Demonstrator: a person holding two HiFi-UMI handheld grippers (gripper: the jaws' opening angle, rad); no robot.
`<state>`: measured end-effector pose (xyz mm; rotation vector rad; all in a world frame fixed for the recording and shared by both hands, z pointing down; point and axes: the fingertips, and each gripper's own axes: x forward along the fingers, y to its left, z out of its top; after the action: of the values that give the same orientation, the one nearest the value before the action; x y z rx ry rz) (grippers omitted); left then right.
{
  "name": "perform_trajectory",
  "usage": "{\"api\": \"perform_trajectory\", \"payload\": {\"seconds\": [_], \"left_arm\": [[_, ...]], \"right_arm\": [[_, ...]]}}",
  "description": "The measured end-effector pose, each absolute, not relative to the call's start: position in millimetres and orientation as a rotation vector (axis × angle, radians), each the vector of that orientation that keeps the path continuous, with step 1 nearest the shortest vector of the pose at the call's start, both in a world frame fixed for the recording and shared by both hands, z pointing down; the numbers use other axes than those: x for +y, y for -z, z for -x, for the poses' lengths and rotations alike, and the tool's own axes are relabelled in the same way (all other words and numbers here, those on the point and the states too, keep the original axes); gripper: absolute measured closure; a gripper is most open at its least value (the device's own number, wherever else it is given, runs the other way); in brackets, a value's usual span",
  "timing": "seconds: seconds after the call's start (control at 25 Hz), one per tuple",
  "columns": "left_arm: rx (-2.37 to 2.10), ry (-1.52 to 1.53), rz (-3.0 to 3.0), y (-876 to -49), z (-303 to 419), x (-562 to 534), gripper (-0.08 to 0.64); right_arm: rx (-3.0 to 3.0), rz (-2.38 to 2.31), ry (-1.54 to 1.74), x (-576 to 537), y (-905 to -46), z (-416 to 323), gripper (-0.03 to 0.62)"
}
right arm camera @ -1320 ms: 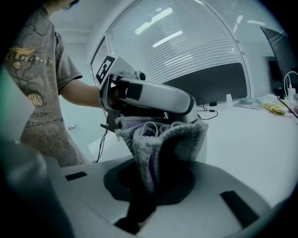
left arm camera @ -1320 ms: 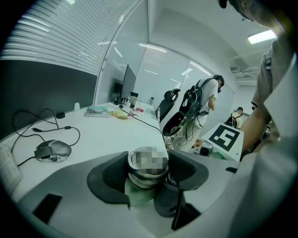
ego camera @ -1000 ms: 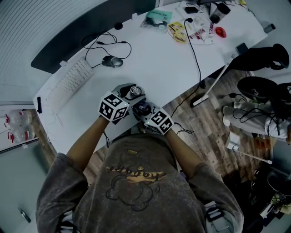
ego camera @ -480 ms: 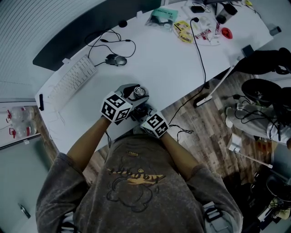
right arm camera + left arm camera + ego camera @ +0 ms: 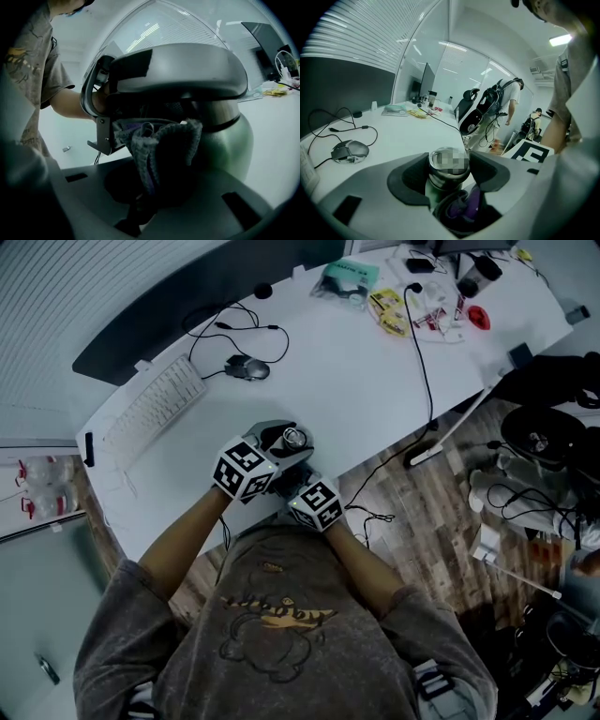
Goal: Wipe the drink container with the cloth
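White desk top [image 5: 356, 362] fills most of the head view, and the task's thing sits close to its near edge: a rounded green metal drink container [image 5: 293, 437] with a steel collar and rim. It is upright and clamped at the neck between the dark pads of the left gripper [image 5: 281, 448]. Whether its base rests on the desk or hangs just above it cannot be told.

In the right gripper view, a bunched grey-purple knitted cloth [image 5: 159, 150] is pinched between the closed jaws of the right gripper [image 5: 150, 187]. It is pressed against the container's lower side [image 5: 232, 140], just under the left gripper's grey body. The left gripper view shows the same cloth [image 5: 464, 208] touching the container [image 5: 439, 182] below the pads.

I judge the wiping to be under way, not finished. The cloth meets only one patch of the lower body. The far side, the steel collar and the rim look untouched by it now. Nothing shows how clean the surface is.

Farther out on the desk lie a grey mouse [image 5: 251, 369] with its looped cable and a white keyboard [image 5: 155, 407]. Small clutter sits at the far end.
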<state>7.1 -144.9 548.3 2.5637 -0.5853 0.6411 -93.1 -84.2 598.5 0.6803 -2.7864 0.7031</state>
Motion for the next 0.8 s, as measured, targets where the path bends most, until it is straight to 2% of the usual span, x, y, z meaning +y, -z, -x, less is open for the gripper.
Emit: {"api": "perform_trajectory", "payload": {"seconds": [0.8], "left_arm": [[-0.633, -0.572, -2.558, -537.3, 1.8, -149.4, 0.287]], "right_arm": [[-2.828, -0.491, -0.711, -74.2, -584.2, 98.9, 0.541]]}}
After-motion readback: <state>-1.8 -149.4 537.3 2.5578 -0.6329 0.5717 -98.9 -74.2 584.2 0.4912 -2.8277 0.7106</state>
